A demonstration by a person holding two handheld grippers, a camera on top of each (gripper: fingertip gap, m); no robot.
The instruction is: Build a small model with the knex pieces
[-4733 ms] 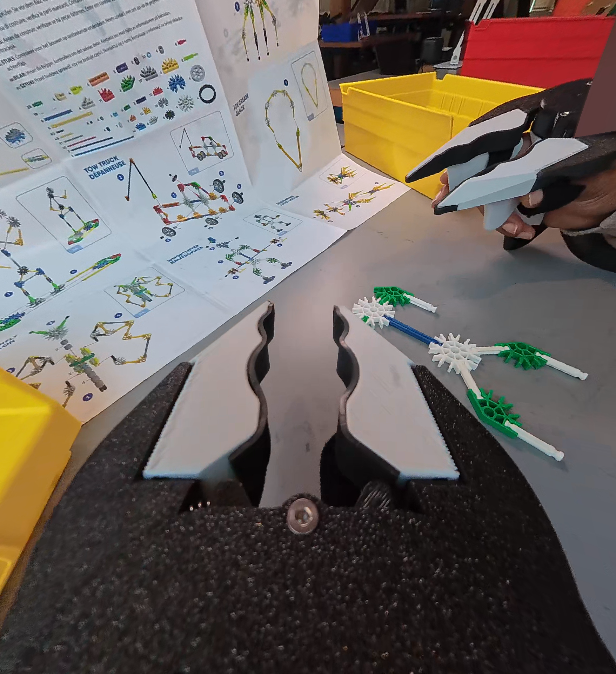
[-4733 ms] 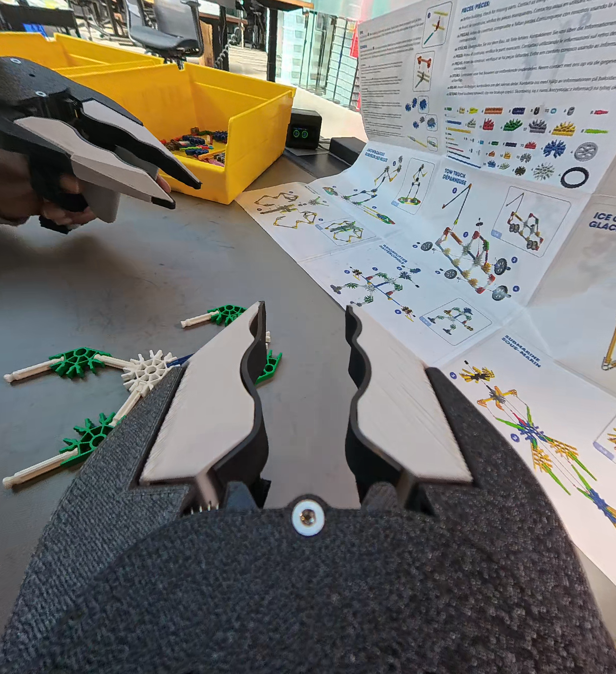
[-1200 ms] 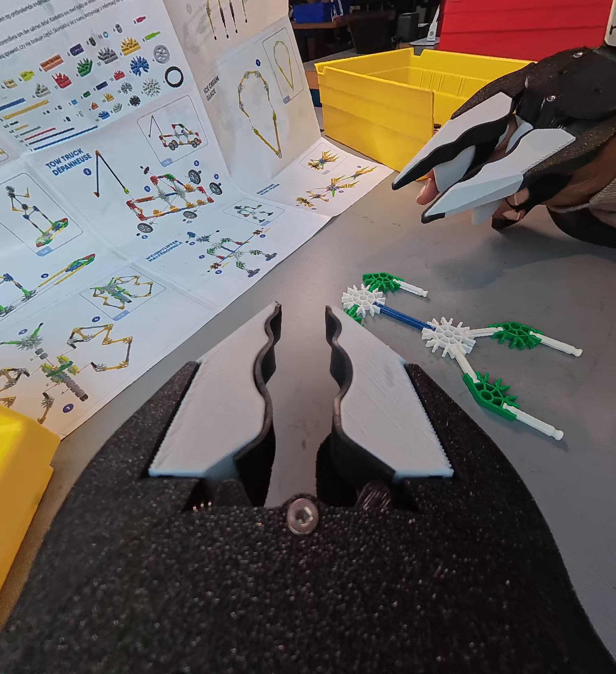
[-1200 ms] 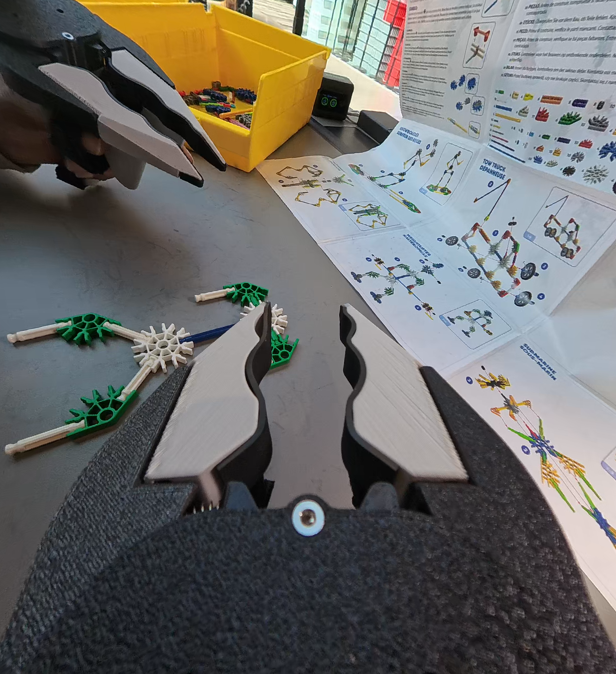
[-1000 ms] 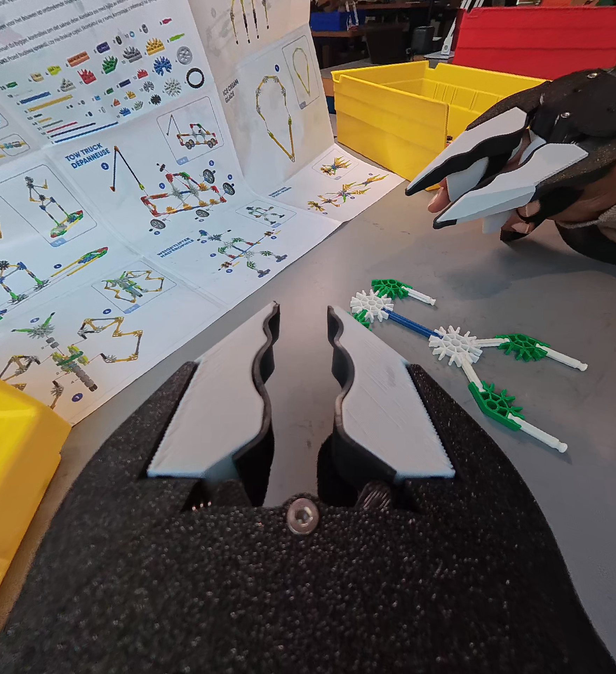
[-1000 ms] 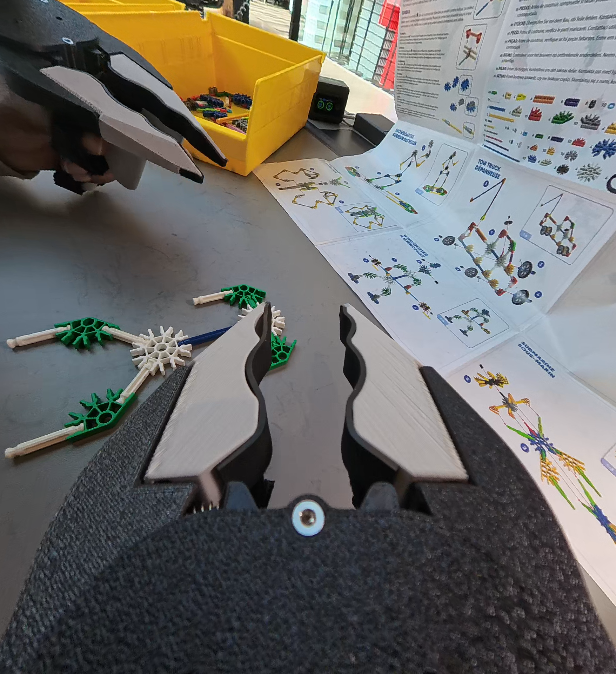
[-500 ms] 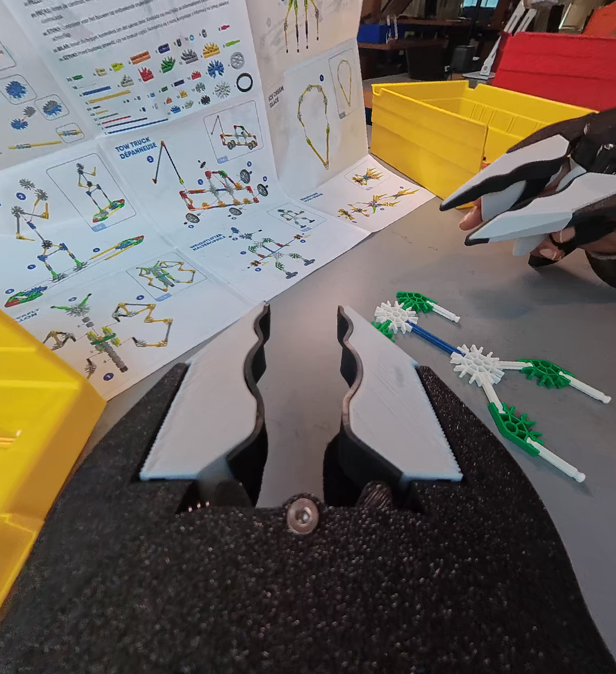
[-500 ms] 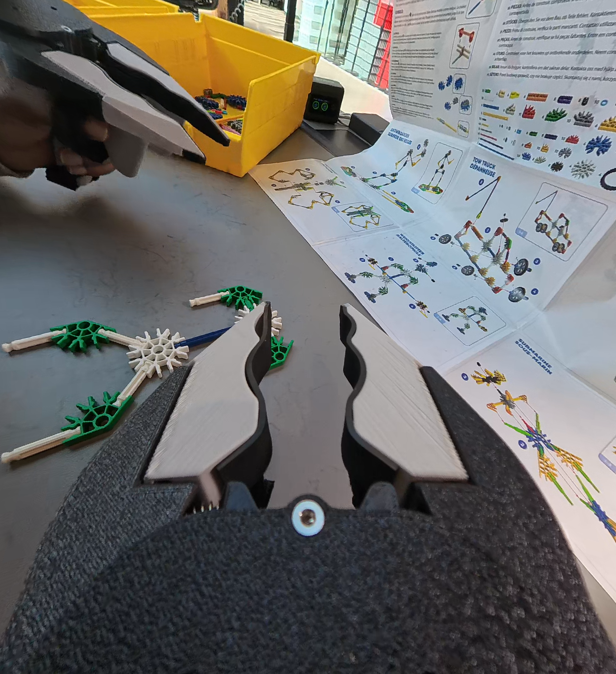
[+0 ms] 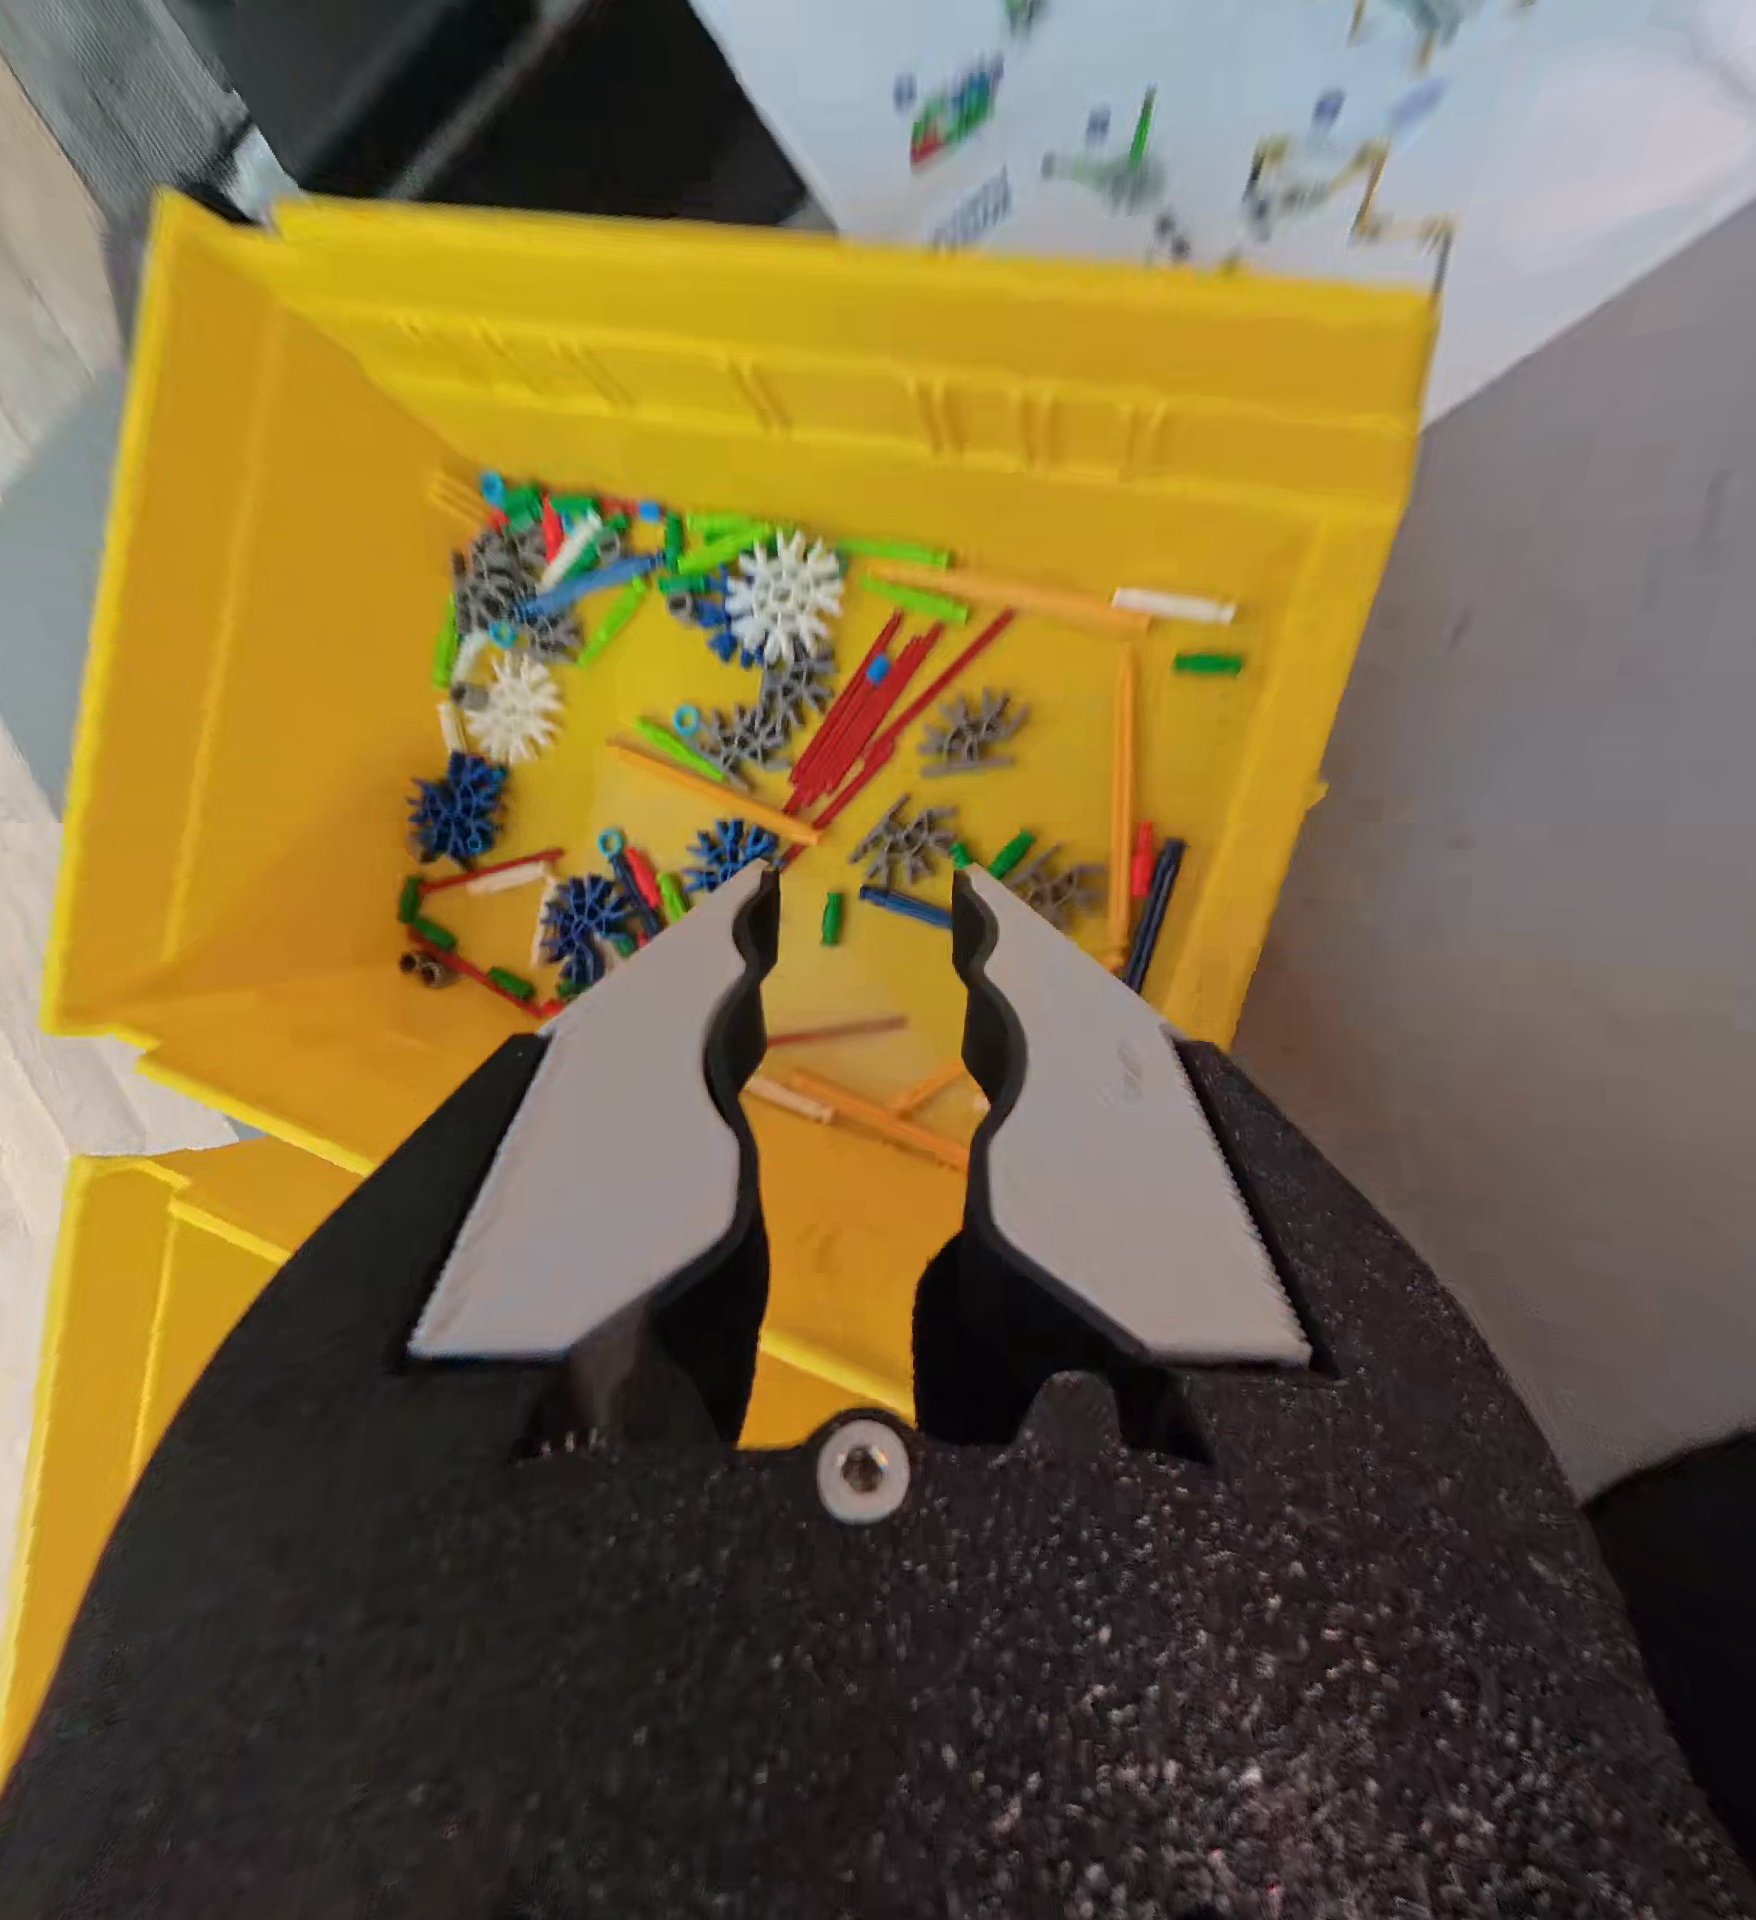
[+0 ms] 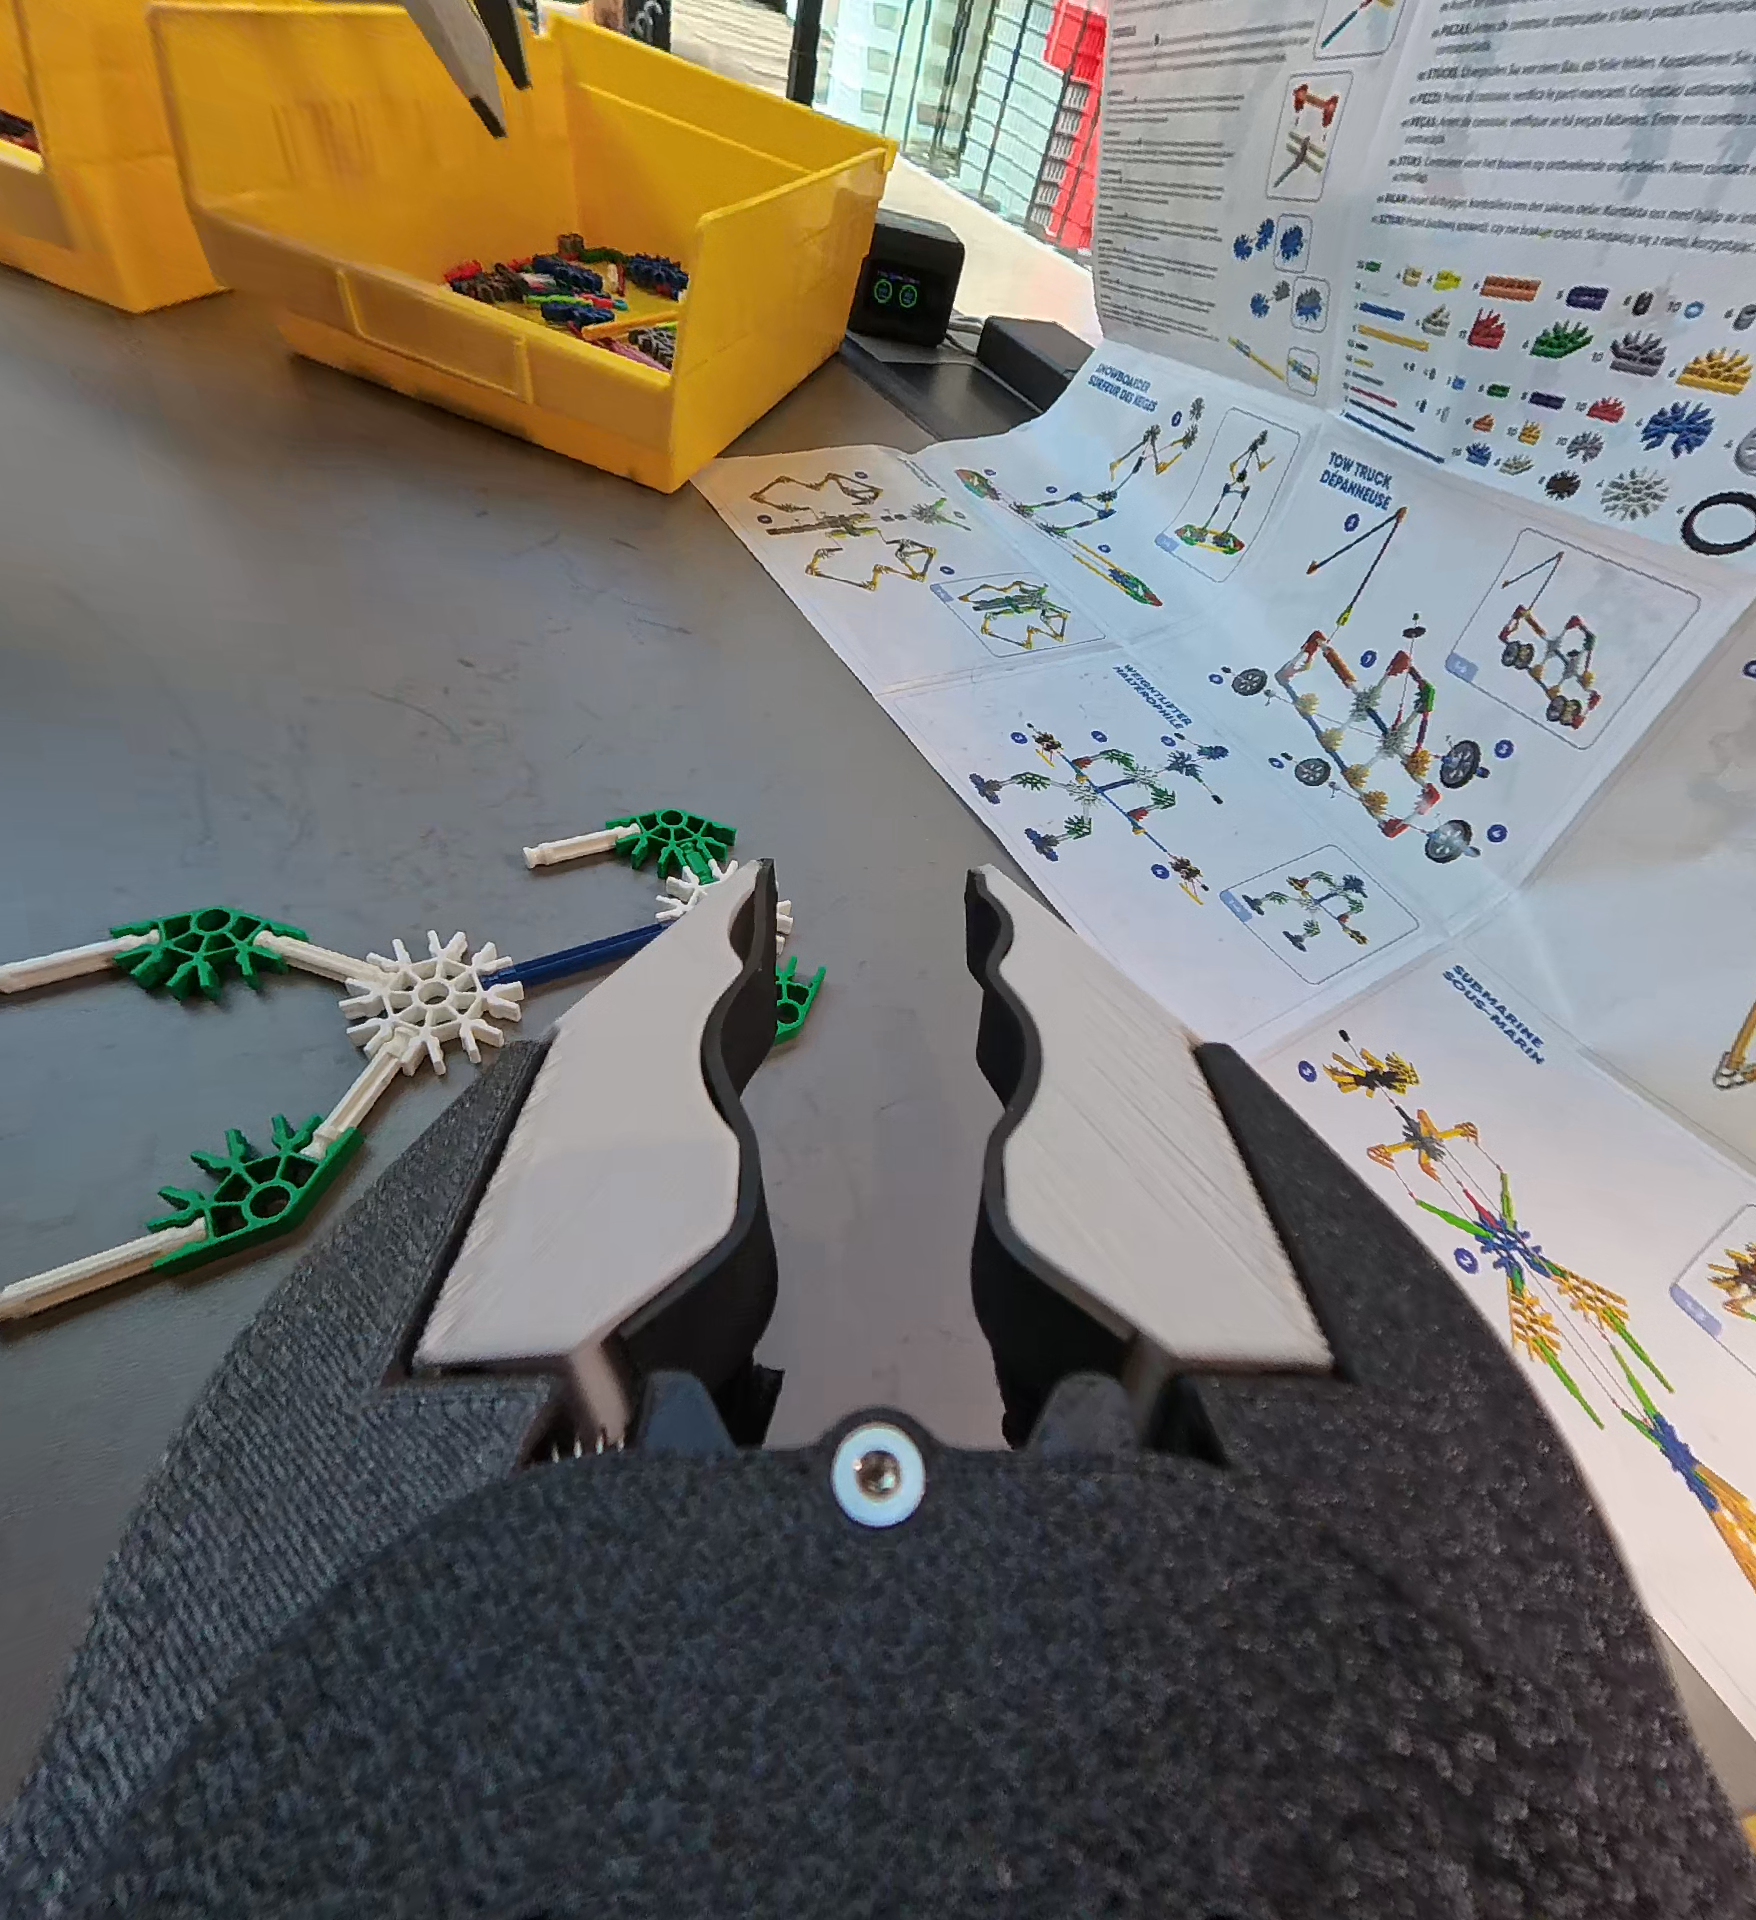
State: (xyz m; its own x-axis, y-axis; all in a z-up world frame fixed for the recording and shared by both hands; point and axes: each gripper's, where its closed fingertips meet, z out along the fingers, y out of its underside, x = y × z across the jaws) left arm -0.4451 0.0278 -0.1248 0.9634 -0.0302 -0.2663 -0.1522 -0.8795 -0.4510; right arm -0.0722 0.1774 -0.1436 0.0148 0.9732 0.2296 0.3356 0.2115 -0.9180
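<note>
My left gripper (image 9: 866,883) is open and empty, hovering above a yellow bin (image 9: 230,623) that holds several loose rods and snowflake connectors, among them a white connector (image 9: 782,594) and red rods (image 9: 874,707). Its fingertips (image 10: 484,73) also show over that bin (image 10: 780,312) in the right wrist view. My right gripper (image 10: 869,883) is open and empty, low over the grey table. A flat assembly of white connectors (image 10: 430,1000), green connectors (image 10: 201,948) and a blue rod (image 10: 583,954) lies just left of it, partly hidden by its left finger.
A large folded instruction sheet (image 10: 1373,675) lies on the table and stands up at the right. A second yellow bin (image 10: 43,177) sits at the far left. A small black device (image 10: 905,286) with a lit display stands behind the bins. Another yellow bin edge (image 9: 126,1351) lies below the left gripper. Left tips to right tips: about 40 centimetres.
My left gripper has swung left and up, from low over the table to above the yellow parts bin. My right gripper has barely moved. Both stay open.
</note>
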